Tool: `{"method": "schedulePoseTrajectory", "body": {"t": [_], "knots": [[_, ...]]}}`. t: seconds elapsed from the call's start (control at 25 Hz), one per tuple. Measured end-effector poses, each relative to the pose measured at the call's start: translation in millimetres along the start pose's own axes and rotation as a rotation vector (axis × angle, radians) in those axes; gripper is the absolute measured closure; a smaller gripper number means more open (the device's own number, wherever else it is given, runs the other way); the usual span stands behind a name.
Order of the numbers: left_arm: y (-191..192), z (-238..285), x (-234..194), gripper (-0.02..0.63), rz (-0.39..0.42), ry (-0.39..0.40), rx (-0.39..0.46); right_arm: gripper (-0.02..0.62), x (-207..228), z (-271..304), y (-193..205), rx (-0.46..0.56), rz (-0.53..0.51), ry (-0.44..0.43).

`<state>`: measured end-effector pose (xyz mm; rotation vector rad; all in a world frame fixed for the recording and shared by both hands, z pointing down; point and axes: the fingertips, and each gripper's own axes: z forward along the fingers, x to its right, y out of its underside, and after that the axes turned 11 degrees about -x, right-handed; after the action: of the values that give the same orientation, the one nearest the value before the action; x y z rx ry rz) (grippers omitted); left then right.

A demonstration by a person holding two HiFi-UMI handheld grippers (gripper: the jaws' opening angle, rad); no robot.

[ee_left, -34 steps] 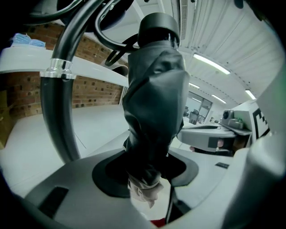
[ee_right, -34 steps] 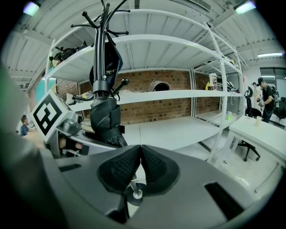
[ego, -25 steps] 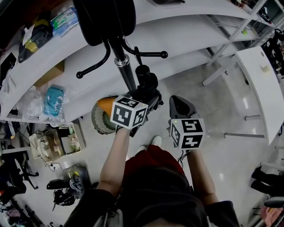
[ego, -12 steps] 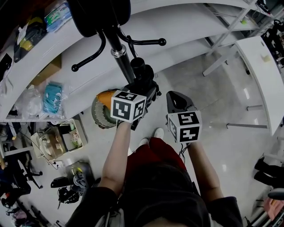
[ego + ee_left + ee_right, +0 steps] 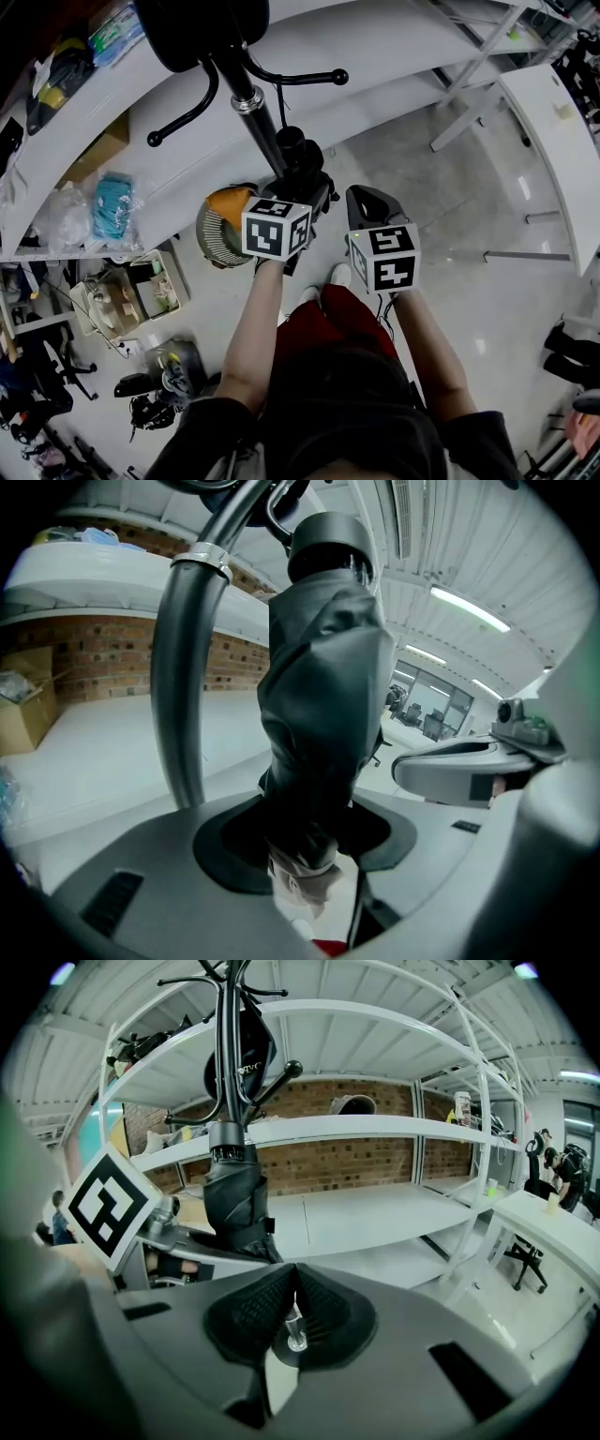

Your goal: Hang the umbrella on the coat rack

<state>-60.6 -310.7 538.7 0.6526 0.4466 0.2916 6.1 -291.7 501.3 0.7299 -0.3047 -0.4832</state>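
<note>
A folded black umbrella (image 5: pixel 298 157) stands upright between the jaws of my left gripper (image 5: pixel 302 192), close to the black coat rack pole (image 5: pixel 251 105). The left gripper view shows the umbrella (image 5: pixel 323 677) filling the middle, my left gripper (image 5: pixel 305 841) shut on its lower part, and the pole (image 5: pixel 183 667) just to its left. Curved hooks (image 5: pixel 302 79) stick out from the pole above it. To the right my right gripper (image 5: pixel 367 204) is level with the left. Its pads meet with nothing between them in the right gripper view (image 5: pixel 295 1297), which also shows the umbrella (image 5: pixel 234 1199) and the rack (image 5: pixel 225 1044).
A dark bag (image 5: pixel 202 28) hangs at the top of the rack. White shelving (image 5: pixel 394 56) runs behind it and a white table (image 5: pixel 553 141) stands at the right. A round orange-topped object (image 5: pixel 220 225) sits on the floor by the pole's foot, with clutter (image 5: pixel 122 300) at the left.
Both grippers have sunk a little beside the pole. The umbrella stays in the left one and the right one stays shut.
</note>
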Motion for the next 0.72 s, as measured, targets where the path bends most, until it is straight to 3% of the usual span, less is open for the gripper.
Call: {"method": "schedulePoseTrajectory", "body": {"t": [0.72], "knots": [[1.0,8.0,-24.5,0.407,0.018,-0.083,0.113,0.577,-9.1,24.6,28.2,-0.058,0.051,-0.021]]}}
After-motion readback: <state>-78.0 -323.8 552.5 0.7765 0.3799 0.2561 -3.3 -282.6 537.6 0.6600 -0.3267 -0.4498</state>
